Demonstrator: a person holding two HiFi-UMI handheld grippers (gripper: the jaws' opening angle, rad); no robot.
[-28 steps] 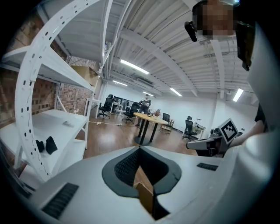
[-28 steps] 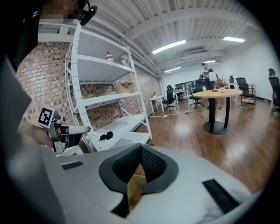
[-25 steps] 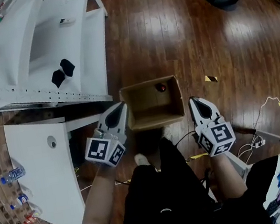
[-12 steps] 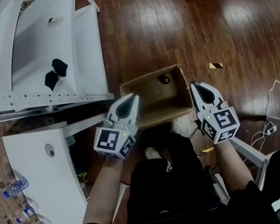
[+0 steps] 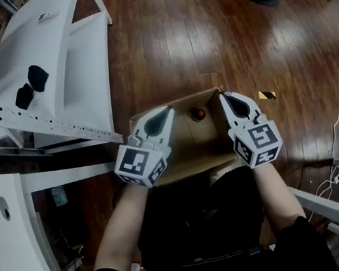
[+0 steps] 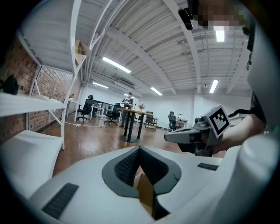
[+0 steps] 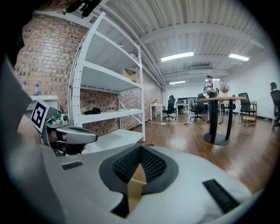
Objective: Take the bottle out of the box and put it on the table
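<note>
Bottle (image 5: 198,114): only its red cap was seen, inside the cardboard box (image 5: 187,163). The box's side walls were pinched by the left gripper (image 5: 157,119) and the right gripper (image 5: 233,103). Judged: the box was best set down level before either grip was released

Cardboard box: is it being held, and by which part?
Yes: the left hand-held gripper clamps the cardboard box's left wall edge, the right hand-held gripper its right wall edge.

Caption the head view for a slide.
Left gripper and right gripper clamp opposite walls of a cardboard box holding a red-capped bottle.
</note>
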